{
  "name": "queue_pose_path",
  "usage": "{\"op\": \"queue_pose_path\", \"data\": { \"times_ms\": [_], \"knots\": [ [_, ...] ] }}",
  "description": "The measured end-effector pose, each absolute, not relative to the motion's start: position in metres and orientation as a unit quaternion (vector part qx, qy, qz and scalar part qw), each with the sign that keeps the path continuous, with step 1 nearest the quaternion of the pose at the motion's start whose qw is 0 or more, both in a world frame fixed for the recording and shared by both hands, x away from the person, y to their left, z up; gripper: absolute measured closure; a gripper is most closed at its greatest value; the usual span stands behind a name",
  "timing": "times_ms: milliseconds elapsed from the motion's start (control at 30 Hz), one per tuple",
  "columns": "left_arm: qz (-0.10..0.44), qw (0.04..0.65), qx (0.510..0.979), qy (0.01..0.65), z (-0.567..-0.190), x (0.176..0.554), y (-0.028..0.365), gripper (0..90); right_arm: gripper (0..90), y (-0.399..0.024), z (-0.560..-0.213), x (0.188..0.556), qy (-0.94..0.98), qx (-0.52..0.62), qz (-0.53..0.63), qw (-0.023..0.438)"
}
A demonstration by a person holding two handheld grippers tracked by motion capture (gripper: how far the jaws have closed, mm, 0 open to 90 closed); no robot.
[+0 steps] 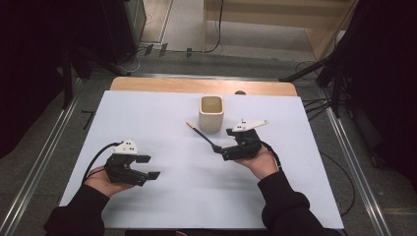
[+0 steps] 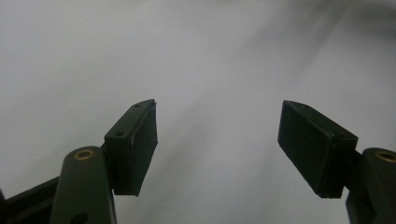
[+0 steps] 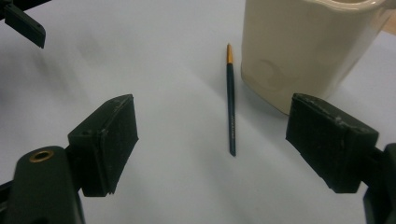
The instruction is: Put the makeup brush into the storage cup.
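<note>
A cream cup (image 1: 211, 113) stands upright at the middle back of the white table (image 1: 162, 206). A thin dark pencil with an orange end (image 1: 200, 133) lies flat just left of the cup. My right gripper (image 1: 221, 151) hovers open at the pencil's near end. In the right gripper view the pencil (image 3: 230, 107) lies on the table ahead, between the two jaws, untouched, with the cup (image 3: 303, 46) beside it at the upper right. My left gripper (image 1: 150, 167) is open near the front left, with nothing between its jaws (image 2: 217, 140).
The white table (image 2: 196, 56) has a wooden strip (image 1: 196, 85) along its far edge. Metal rails (image 1: 351, 162) run along both sides on the floor. A jaw of the left gripper (image 3: 24, 23) shows at the top left of the right gripper view.
</note>
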State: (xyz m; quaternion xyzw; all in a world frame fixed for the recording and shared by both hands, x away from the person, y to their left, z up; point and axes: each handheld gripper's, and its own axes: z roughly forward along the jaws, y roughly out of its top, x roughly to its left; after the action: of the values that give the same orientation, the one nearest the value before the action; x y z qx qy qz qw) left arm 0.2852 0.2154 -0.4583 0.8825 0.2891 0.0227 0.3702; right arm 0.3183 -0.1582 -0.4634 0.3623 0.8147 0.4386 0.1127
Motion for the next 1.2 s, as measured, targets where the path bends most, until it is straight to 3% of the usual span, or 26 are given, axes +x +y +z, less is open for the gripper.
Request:
{"op": "queue_pose_path", "data": {
  "times_ms": [667, 1200],
  "knots": [
    [0.019, 0.372, 0.881, 0.291, -0.459, 0.287, 0.217, 29.0, 19.1, -0.128, -0.463, 0.346, 0.83, 0.349, 0.427, 0.085],
    [0.019, 0.37, 0.882, 0.29, -0.459, 0.287, 0.216, 29.0, 23.3, -0.108, -0.442, 0.371, 0.908, 0.323, 0.264, 0.049]
  ]
}}
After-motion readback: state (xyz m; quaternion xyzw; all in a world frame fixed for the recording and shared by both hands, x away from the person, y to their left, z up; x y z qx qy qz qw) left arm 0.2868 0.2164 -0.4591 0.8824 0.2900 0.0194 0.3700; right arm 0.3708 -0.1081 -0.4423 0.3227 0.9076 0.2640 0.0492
